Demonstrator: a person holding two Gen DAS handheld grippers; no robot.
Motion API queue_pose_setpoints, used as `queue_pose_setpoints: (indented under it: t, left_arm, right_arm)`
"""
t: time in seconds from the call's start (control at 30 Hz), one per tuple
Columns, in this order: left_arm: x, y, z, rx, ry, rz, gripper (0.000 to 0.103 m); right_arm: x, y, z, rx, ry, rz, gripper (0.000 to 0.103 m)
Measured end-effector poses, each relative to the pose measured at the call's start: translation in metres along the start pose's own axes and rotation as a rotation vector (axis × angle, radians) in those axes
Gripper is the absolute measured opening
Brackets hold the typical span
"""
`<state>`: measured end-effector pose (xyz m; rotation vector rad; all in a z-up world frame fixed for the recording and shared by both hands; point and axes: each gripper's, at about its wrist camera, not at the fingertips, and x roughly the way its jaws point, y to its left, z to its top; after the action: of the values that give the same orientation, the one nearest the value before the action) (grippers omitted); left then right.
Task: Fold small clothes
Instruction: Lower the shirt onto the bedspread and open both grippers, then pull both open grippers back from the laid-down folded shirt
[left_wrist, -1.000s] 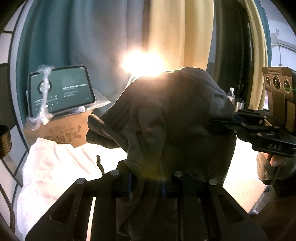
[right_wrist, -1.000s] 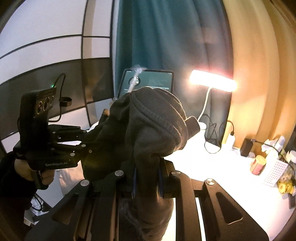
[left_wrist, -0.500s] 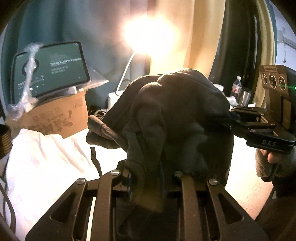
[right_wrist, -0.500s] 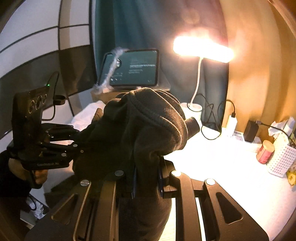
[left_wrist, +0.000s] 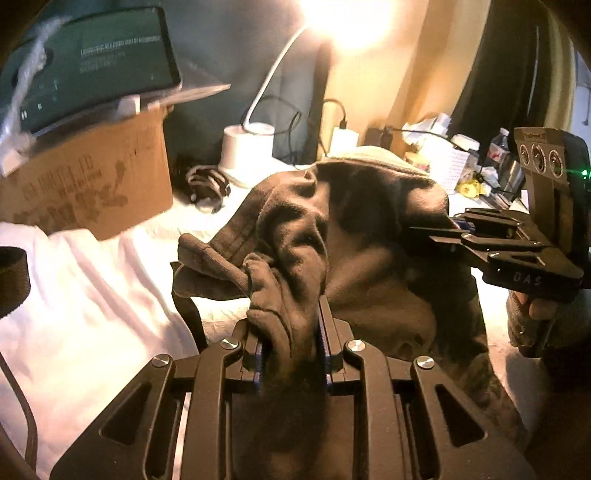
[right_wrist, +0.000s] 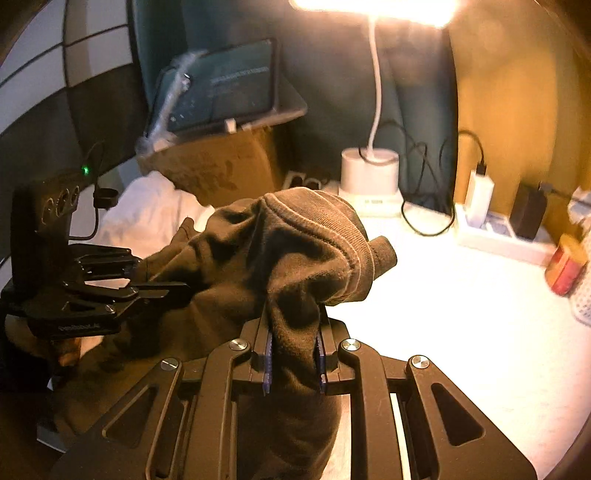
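A dark brown knit garment (left_wrist: 369, 236) hangs bunched between my two grippers above the white table. My left gripper (left_wrist: 290, 354) is shut on a fold of it. My right gripper (right_wrist: 293, 354) is shut on another part of the garment (right_wrist: 295, 251) near its ribbed hem. The right gripper also shows in the left wrist view (left_wrist: 443, 232), its fingers pushed into the cloth from the right. The left gripper shows in the right wrist view (right_wrist: 173, 288), at the left of the cloth. The lower part of the garment is hidden behind the gripper bodies.
A white cloth (left_wrist: 74, 295) lies on the table at the left. Behind it stands a cardboard box (left_wrist: 92, 184) with a tablet (left_wrist: 92, 62) on top. A white lamp base (right_wrist: 369, 173), cables, chargers and a red jar (right_wrist: 565, 266) line the back and right.
Both grippers have tilted down and lowered with the garment toward the table. The lamp and tablet have shifted up in both views. Both stay shut on the cloth.
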<state>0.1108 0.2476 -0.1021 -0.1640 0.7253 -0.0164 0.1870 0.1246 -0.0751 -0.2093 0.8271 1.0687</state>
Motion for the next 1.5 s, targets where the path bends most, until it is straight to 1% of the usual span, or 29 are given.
queue_pose_setpoints:
  t: [0.1, 0.2, 0.23, 0.3, 0.37, 0.43, 0.5, 0.53, 0.57, 0.6, 0.67, 0.73, 0.77, 0.8, 0.83, 0.87, 0.93, 1.0, 1.1, 1.17, 1.23, 1.3, 1.37, 1.5]
  left_arm:
    - [0.011, 0.006, 0.002, 0.012, 0.031, 0.002, 0.021]
    - [0.024, 0.011, 0.005, 0.005, 0.088, -0.012, 0.021]
    - [0.027, 0.012, 0.006, 0.004, 0.102, -0.01, 0.021]
    - [0.031, 0.015, 0.007, -0.007, 0.126, 0.006, 0.021]
    - [0.032, 0.021, 0.009, -0.025, 0.131, 0.018, 0.022]
    - [0.031, 0.024, 0.013, -0.034, 0.121, 0.024, 0.022]
    - [0.032, 0.025, 0.016, -0.029, 0.12, 0.036, 0.022]
    - [0.034, 0.026, 0.018, -0.023, 0.123, 0.043, 0.022]
    - [0.035, 0.026, 0.019, -0.018, 0.127, 0.051, 0.022]
    - [0.038, 0.027, 0.021, -0.011, 0.13, 0.062, 0.026]
    - [0.041, 0.03, 0.023, 0.004, 0.134, 0.085, 0.026]
    - [0.043, 0.033, 0.024, 0.008, 0.129, 0.113, 0.026]
    - [0.043, 0.034, 0.025, 0.008, 0.126, 0.131, 0.026]
    - [0.043, 0.036, 0.026, 0.007, 0.125, 0.15, 0.026]
    - [0.044, 0.038, 0.026, 0.004, 0.128, 0.169, 0.026]
    - [0.044, 0.039, 0.026, 0.002, 0.129, 0.176, 0.026]
    - [0.043, 0.04, 0.025, 0.0, 0.128, 0.176, 0.026]
    - [0.042, 0.039, 0.025, 0.005, 0.125, 0.182, 0.026]
    - [0.034, 0.038, 0.025, -0.001, 0.101, 0.195, 0.026]
    - [0.024, 0.035, 0.024, 0.007, 0.071, 0.239, 0.026]
    - [0.014, 0.024, 0.022, 0.061, 0.033, 0.33, 0.026]
    - [0.005, 0.019, 0.02, 0.072, 0.014, 0.32, 0.026]
    - [-0.003, 0.017, 0.017, 0.045, 0.005, 0.269, 0.026]
    - [-0.011, 0.009, 0.009, 0.01, 0.016, 0.195, 0.026]
  right_arm:
    - [0.017, -0.012, -0.008, 0.042, 0.036, 0.015, 0.019]
    - [0.033, -0.025, -0.015, 0.1, 0.071, 0.026, 0.019]
    - [0.039, -0.03, -0.016, 0.129, 0.1, 0.031, 0.019]
    - [0.044, -0.038, -0.015, 0.166, 0.123, 0.053, 0.02]
    - [0.048, -0.041, -0.013, 0.173, 0.143, 0.064, 0.031]
    - [0.055, -0.043, -0.01, 0.161, 0.16, 0.075, 0.032]
    - [0.059, -0.044, -0.004, 0.137, 0.163, 0.057, 0.041]
    - [0.061, -0.045, -0.001, 0.131, 0.158, 0.046, 0.052]
    - [0.062, -0.05, 0.003, 0.135, 0.149, 0.04, 0.054]
    - [0.063, -0.054, 0.005, 0.145, 0.14, 0.041, 0.054]
    - [0.066, -0.063, 0.006, 0.167, 0.139, 0.045, 0.054]
    - [0.071, -0.07, 0.006, 0.198, 0.144, 0.023, 0.054]
    - [0.069, -0.075, 0.006, 0.222, 0.132, 0.013, 0.054]
    - [0.067, -0.079, 0.006, 0.234, 0.118, -0.013, 0.054]
    - [0.063, -0.084, 0.007, 0.242, 0.104, -0.061, 0.054]
    - [0.061, -0.088, 0.007, 0.254, 0.097, -0.084, 0.054]
    - [0.059, -0.095, 0.005, 0.269, 0.106, -0.098, 0.054]
    - [0.057, -0.095, 0.003, 0.26, 0.111, -0.114, 0.054]
    - [0.049, -0.088, 0.002, 0.216, 0.101, -0.175, 0.056]
    - [0.043, -0.086, 0.0, 0.21, 0.105, -0.202, 0.056]
    - [0.034, -0.082, -0.002, 0.197, 0.101, -0.212, 0.058]
    - [0.025, -0.075, -0.006, 0.175, 0.105, -0.214, 0.058]
    - [0.02, -0.068, -0.012, 0.166, 0.116, -0.203, 0.058]
    - [0.017, -0.06, -0.027, 0.162, 0.158, -0.203, 0.058]
